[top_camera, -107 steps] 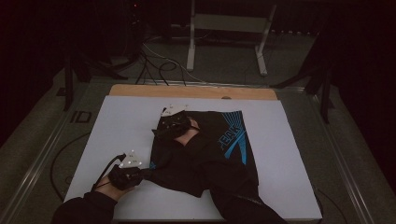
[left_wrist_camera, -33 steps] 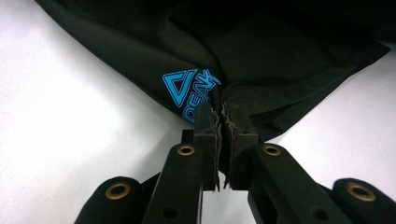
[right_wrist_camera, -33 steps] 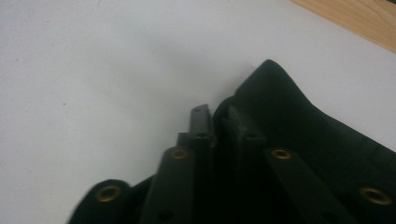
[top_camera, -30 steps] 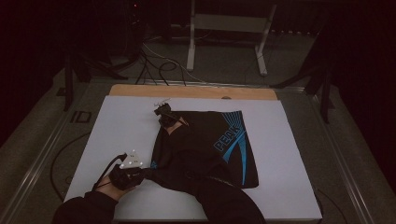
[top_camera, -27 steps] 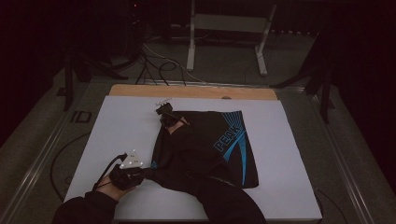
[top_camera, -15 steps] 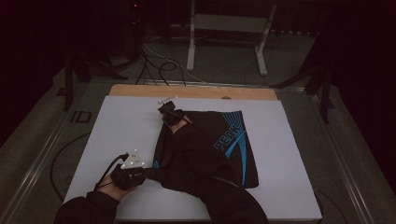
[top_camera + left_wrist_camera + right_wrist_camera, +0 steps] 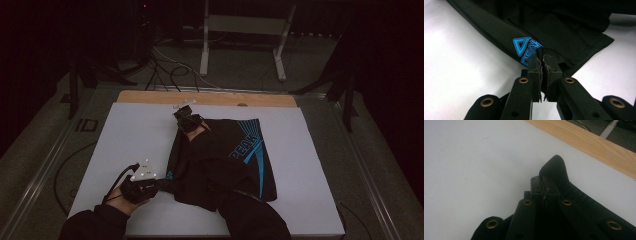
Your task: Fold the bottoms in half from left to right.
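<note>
A black garment with blue print (image 7: 235,150) lies on the white table sheet (image 7: 130,135). My left gripper (image 7: 162,184) is at the garment's near left corner, shut on the fabric; in the left gripper view its jaws (image 7: 541,62) pinch a black hem beside a blue logo (image 7: 525,48). My right gripper (image 7: 186,120) is at the garment's far left corner, lifted a little, shut on the cloth. In the right gripper view, black ribbed fabric (image 7: 559,172) folds up past the closed jaws (image 7: 543,185). A dark sleeve covers the garment's near edge.
A wooden strip (image 7: 210,98) runs along the table's far edge. Behind it stand a metal stand (image 7: 245,30) and loose cables (image 7: 165,60) on the floor. White sheet lies bare to the left and right of the garment.
My right gripper has moved a little up and toward the far edge with the garment corner, stretching the left side. The left gripper has stayed put.
</note>
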{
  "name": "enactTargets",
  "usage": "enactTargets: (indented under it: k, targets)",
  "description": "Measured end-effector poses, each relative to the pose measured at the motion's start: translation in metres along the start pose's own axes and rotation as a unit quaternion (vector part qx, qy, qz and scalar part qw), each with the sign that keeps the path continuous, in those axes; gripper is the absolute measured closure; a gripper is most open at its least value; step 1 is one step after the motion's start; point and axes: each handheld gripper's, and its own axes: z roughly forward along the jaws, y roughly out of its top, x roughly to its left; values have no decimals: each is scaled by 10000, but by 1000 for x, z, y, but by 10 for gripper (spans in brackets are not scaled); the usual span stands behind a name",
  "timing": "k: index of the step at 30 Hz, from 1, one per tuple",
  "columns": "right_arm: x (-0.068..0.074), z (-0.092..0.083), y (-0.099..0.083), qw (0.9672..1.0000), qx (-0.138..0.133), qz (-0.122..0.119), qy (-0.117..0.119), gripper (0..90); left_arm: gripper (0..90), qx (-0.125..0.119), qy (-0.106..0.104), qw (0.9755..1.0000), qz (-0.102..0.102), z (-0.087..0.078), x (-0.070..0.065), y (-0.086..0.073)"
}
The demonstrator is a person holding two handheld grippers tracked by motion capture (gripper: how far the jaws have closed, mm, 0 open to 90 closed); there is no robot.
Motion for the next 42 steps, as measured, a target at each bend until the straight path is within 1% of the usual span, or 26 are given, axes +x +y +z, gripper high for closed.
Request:
enactTargets:
  k: [4, 8, 10, 11, 12, 16, 18, 25, 26, 28, 29, 31, 32, 34, 35, 36, 38, 42]
  targets:
    - [-3, -5, 0, 10000, -36, 27, -27, 889, 860, -14, -24, 10000, 37, 0, -2, 3]
    - [-6, -10, 2, 9999, -98, -2, -28, 889, 860, -32, -48, 10000, 57, 0, -3, 6]
    - [-9, -17, 3, 9999, -135, 22, -42, 889, 860, -69, -71, 9999, 86, -1, -5, 9]
    - [-9, -17, 3, 9999, -135, 22, -42, 889, 860, -69, -71, 9999, 86, -1, -5, 9]
    - [-11, -20, 3, 9998, -174, 1, -31, 889, 860, -91, -81, 9999, 114, -2, -7, 12]
    - [-14, -26, 3, 9997, -228, 38, -54, 890, 860, -122, -99, 9997, 161, -3, -10, 17]
    - [-17, -28, 2, 9997, -222, 36, -62, 890, 860, -144, -142, 9996, 189, -2, -12, 21]
    - [-24, -32, -1, 9997, -206, 105, -69, 891, 860, -151, -172, 9994, 256, 0, -14, 27]
    - [-26, -34, -2, 9996, -231, 116, -111, 893, 860, -169, -181, 9993, 273, 0, -15, 29]
    - [-28, -36, -3, 9995, -285, 110, -106, 893, 860, -177, -182, 9992, 293, 1, -16, 31]
    - [-29, -37, -3, 9994, -316, 95, -141, 893, 860, -175, -203, 9992, 301, 1, -16, 32]
    - [-29, -38, -3, 9994, -313, 104, -127, 893, 860, -182, -200, 9991, 316, 2, -17, 33]
    - [-31, -40, -4, 9992, -352, 107, -147, 894, 860, -172, -217, 9990, 352, 3, -18, 35]
    - [-32, -41, -4, 9993, -343, 100, -135, 893, 860, -177, -216, 9990, 359, 3, -19, 36]
    - [-33, -43, -5, 9992, -345, 108, -170, 893, 860, -181, -230, 9989, 366, 4, -19, 37]
    - [-35, -45, -5, 9992, -349, 130, -165, 893, 860, -182, -233, 9988, 395, 4, -20, 39]
    - [-38, -47, -6, 9991, -370, 105, -190, 893, 860, -205, -250, 9988, 378, 5, -21, 40]
    - [-44, -53, -8, 9991, -363, 104, -208, 893, 860, -221, -279, 9984, 445, 5, -24, 46]
